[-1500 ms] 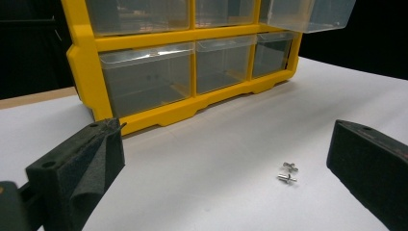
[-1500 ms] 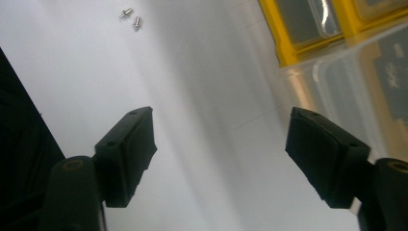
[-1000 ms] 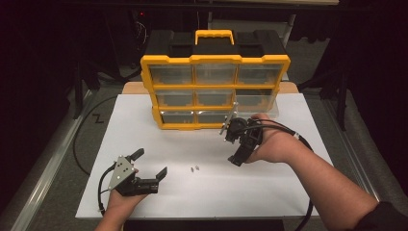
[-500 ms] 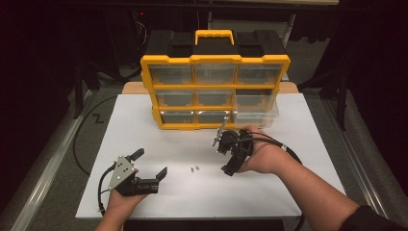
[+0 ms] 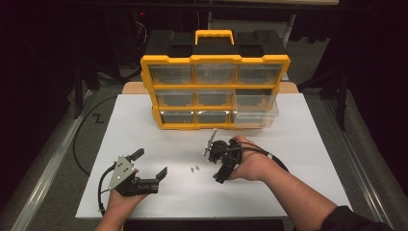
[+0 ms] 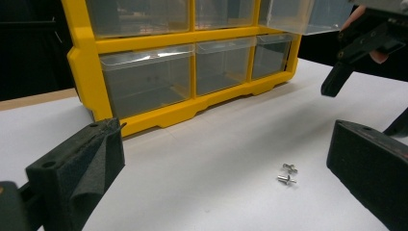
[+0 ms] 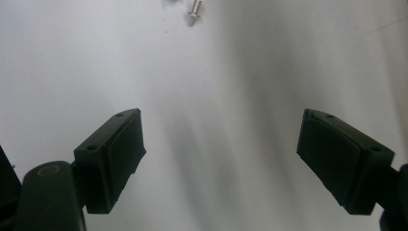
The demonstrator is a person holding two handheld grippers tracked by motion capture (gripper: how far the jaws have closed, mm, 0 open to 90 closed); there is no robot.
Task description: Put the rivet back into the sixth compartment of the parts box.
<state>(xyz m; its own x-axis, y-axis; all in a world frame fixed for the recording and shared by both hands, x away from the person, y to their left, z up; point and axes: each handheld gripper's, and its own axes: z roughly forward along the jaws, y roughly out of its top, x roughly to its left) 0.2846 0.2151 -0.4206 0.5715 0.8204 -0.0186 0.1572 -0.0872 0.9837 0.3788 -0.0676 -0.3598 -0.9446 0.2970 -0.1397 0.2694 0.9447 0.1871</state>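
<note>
Down from the organizer's pulled-out drawer (image 5: 256, 111) came the right tongs (image 5: 215, 163), now low over the counter (image 5: 308, 159) just right of the two small screws (image 5: 194, 169), spread and empty, likely about to pick one. Left tongs (image 5: 150, 163) lie unmoved, spread, left of the screws.

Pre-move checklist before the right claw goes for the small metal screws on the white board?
1. Right claw open, nothing between its jaws: ok.
2. Screws lying loose on the white board, nothing covering them: ok.
3. Screws lined up between the right claw's jaws: not ok; in the right gripper view they sit at the top edge, off to the left.
4. Left claw open and apart from the screws: ok.
5. Drawer at the organizer's lower right pulled out: ok.
6. Drawer contents: cannot tell.
</note>
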